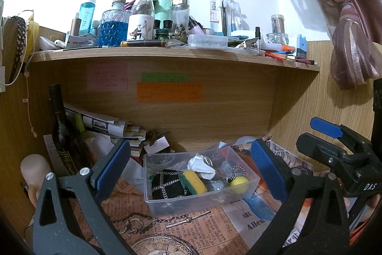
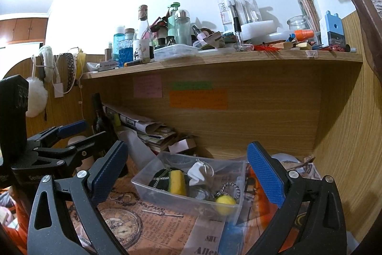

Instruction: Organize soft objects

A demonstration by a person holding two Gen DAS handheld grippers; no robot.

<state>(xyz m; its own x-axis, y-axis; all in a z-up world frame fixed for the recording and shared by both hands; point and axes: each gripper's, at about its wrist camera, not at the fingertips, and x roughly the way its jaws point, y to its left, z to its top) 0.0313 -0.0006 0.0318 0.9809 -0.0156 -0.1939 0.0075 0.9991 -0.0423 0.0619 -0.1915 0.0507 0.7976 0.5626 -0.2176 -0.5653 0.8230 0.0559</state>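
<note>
My left gripper gapes wide with nothing in it, ribbed blue pads either side of a clear plastic box ahead on printed paper. Inside, left to right: black chained pouch, yellow-green sponge, crumpled white cloth, yellow ball. My right gripper likewise stands wide and empty.

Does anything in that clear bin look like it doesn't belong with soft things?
Yes. In the bin, a metal chain lies beside the sponge, yellow ball and white cloth. It looks hard, not soft.
</note>
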